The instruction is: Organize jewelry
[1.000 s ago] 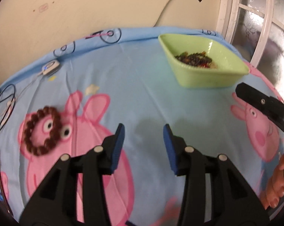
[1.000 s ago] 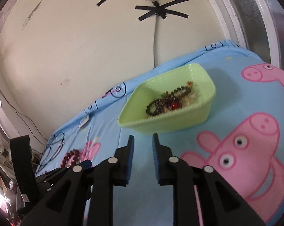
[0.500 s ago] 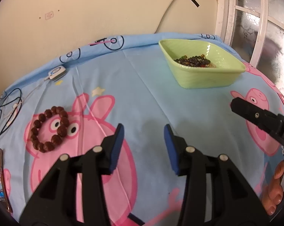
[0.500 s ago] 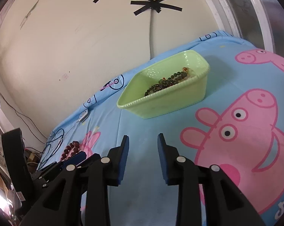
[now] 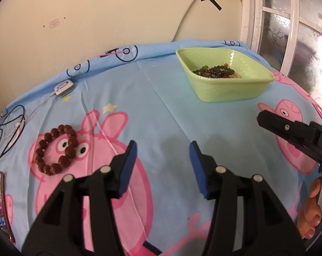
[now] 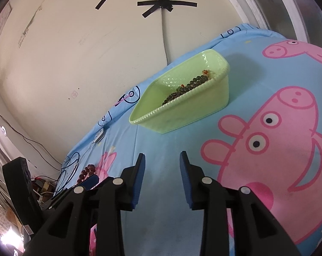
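Cartoon-pig bedsheet (image 5: 161,98): your left gripper (image 5: 163,166) and right gripper (image 6: 162,176) just widened, both empty. Brown bead bracelet (image 5: 55,149) lies well left of green basket (image 5: 225,89), probably next.

Both wrist cameras looked forward and down over the blue bedsheet (image 5: 161,98) from close above, sharing the green tray (image 5: 225,89) (image 6: 182,115) beyond.

A ring-shaped bracelet of round reddish-brown wooden beads (image 5: 56,150) lies flat on the bed, well to the left of the pale green plastic tray (image 5: 225,95), which holds a heap of dark beaded strands (image 5: 214,71).
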Tool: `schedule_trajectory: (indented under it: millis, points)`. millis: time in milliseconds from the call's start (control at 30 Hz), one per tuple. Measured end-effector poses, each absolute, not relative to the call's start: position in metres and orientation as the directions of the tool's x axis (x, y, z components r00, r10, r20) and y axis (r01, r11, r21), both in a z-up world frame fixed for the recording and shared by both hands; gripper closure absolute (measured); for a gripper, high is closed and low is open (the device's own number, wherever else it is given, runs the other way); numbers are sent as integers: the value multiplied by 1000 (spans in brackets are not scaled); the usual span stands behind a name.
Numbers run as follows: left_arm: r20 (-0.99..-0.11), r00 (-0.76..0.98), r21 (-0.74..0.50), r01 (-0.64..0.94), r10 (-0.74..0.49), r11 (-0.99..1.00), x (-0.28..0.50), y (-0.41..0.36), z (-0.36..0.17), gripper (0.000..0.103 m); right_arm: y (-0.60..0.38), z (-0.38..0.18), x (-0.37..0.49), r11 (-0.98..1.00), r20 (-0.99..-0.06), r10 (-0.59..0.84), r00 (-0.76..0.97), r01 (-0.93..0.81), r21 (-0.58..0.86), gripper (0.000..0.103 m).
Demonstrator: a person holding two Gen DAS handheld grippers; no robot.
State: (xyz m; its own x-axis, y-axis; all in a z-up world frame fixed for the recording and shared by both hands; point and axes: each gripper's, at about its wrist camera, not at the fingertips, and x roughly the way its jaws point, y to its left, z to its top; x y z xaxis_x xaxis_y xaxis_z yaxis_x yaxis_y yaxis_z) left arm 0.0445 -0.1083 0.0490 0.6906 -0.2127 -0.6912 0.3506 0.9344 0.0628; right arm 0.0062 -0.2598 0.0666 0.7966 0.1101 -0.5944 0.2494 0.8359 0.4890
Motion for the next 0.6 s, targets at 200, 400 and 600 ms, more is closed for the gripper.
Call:
schedule_trajectory:
  millis: [200,400,600]
  points:
    - [-685,694,60,356,-222,932,43,-108,49,52,-260,67,4,835,-587,110,802,245,492,93]
    - [-683,692,42,358,-235,933,42,-106,50,51,-244,80,-1,883,-569,48,821,232,409,92]
    - [-674,696,30,361,-248,932,41,-104,52,48,-221,93,-2,934,-550,-11,835,204,292,92]
